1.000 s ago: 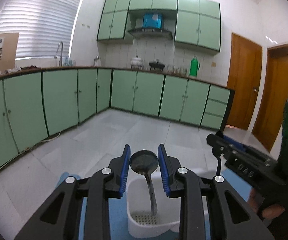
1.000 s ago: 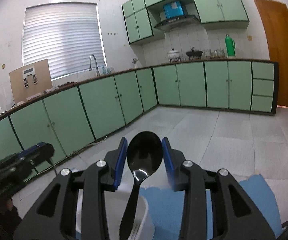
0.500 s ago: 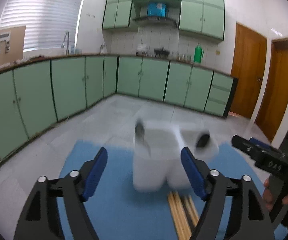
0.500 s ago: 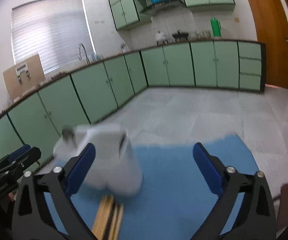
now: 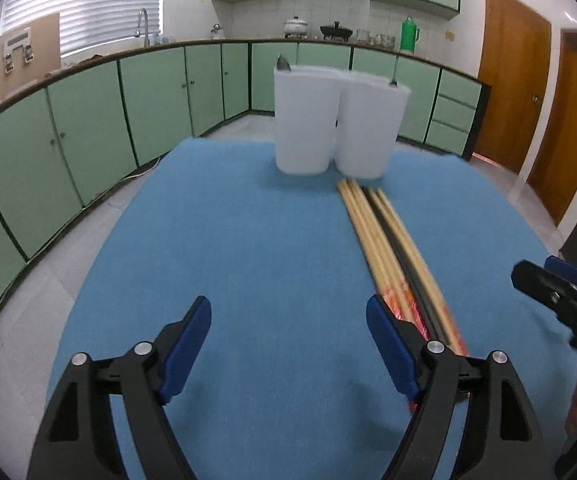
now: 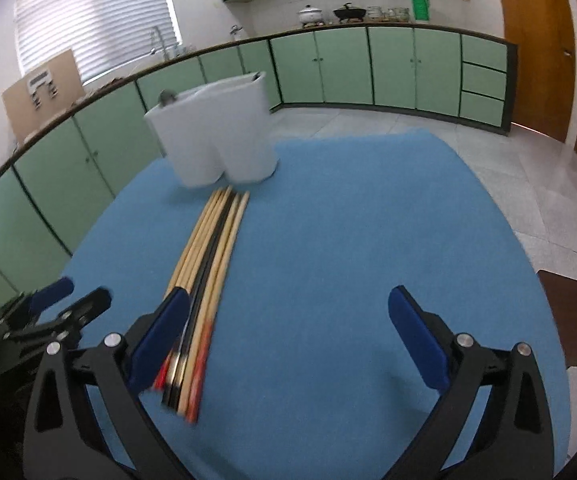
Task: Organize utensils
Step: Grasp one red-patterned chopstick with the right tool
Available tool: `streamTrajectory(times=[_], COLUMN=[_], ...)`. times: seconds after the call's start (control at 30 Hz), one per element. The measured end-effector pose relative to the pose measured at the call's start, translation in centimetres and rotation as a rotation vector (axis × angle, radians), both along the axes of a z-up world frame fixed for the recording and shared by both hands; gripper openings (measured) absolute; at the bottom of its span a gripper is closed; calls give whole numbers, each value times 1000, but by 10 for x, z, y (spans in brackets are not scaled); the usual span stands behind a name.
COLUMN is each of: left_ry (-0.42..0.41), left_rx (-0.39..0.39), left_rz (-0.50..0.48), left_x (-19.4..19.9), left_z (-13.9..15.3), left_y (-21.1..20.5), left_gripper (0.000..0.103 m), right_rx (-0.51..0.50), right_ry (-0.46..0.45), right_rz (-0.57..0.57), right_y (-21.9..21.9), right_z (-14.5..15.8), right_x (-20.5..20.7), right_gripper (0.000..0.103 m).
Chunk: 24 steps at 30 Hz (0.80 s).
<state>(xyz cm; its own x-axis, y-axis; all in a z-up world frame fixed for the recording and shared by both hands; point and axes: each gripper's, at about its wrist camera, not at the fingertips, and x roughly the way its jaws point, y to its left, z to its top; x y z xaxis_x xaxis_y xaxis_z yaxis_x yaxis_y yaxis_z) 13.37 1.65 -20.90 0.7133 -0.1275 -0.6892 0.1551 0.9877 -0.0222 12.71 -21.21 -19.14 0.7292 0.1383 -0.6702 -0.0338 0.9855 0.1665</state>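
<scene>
A white two-compartment utensil holder [image 5: 338, 120] stands at the far side of a blue mat [image 5: 248, 260]; it also shows in the right wrist view [image 6: 216, 132]. A spoon tip [image 5: 283, 64] pokes out of its left compartment and a dark handle tip [image 5: 393, 82] shows at the right rim. A bundle of wooden and black chopsticks [image 5: 388, 240] lies on the mat in front of the holder, also seen in the right wrist view [image 6: 204, 272]. My left gripper [image 5: 288, 332] is open and empty, low over the mat, left of the chopsticks. My right gripper [image 6: 288, 328] is open and empty, right of them.
The blue mat [image 6: 348, 220] covers a rounded table. Green kitchen cabinets [image 5: 88, 120] line the walls behind, with wooden doors [image 5: 516, 92] at the right. A brown chair seat [image 6: 568, 320] is beside the table's right edge.
Both grippers let go of the spoons, which now stand in the holder, opened wide and pulled back and down toward the near side of the mat.
</scene>
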Motion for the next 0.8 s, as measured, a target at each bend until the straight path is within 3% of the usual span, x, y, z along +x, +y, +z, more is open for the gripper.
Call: streamTrajectory(times=[0.1, 0.23, 0.43, 0.67, 0.8], left_ry=[35, 55, 82, 90, 84], left_rx=[2, 13, 20, 22, 34], left_rz=[-2, -6, -5, -11, -22], left_x=[-9, -14, -18, -17, -19], left_z=[-7, -10, -12, -12, -11], left_y=[0, -3, -2, -5, -8], left_gripper=[78, 78, 78, 78, 78], right_rx=[-31, -46, -68, -83, -94], right_ry=[13, 53, 86, 129, 132], right_rz=[39, 86, 131, 155, 105], right_y=[11, 27, 35, 34, 25], right_z=[-5, -15, -23, -30, -28], right_x=[-11, -20, -32, -35, -34], right_gripper=[95, 75, 61, 53, 50])
